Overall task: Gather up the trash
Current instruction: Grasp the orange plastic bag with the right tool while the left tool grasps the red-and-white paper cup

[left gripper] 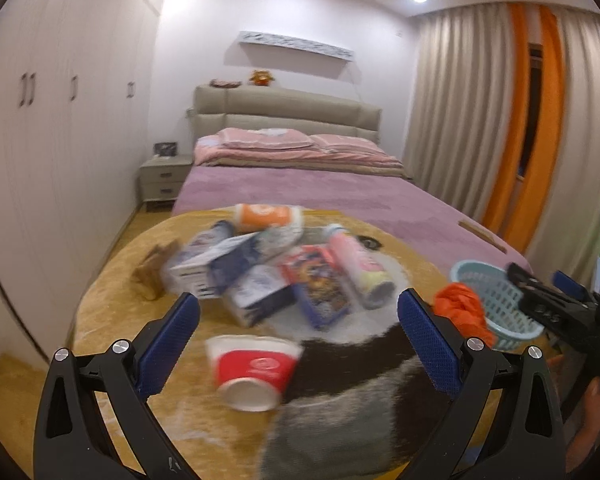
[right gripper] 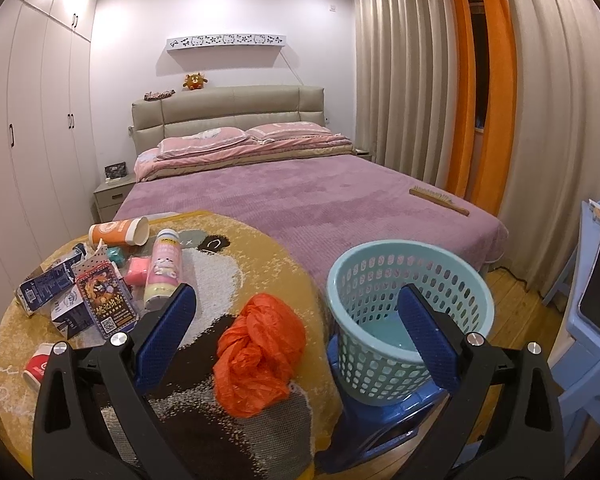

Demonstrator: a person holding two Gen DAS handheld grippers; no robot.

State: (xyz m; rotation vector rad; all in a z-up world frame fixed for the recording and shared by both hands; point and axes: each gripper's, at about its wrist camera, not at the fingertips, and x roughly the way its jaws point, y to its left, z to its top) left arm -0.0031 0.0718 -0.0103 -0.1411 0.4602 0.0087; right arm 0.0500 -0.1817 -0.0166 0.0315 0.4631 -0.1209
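Observation:
My left gripper (left gripper: pixel 298 312) is open and empty above a red and white paper cup (left gripper: pixel 254 372) lying on its side on the yellow round mat (left gripper: pixel 112 312). Beyond it lies a pile of trash: cartons (left gripper: pixel 256 292), a dark snack packet (left gripper: pixel 320 284), a pink tube (left gripper: pixel 360 268) and an orange cup (left gripper: pixel 266 216). My right gripper (right gripper: pixel 296 312) is open and empty over a crumpled orange plastic bag (right gripper: pixel 258 356), beside the light blue basket (right gripper: pixel 408 296). The basket also shows in the left wrist view (left gripper: pixel 496 300). The left view is blurred.
The mat lies on the foot of a bed with a purple cover (right gripper: pixel 320 200). A wooden brush (right gripper: pixel 440 200) lies near the bed's right edge. The basket stands on a blue stool (right gripper: pixel 380 420). Wardrobes line the left wall, curtains the right.

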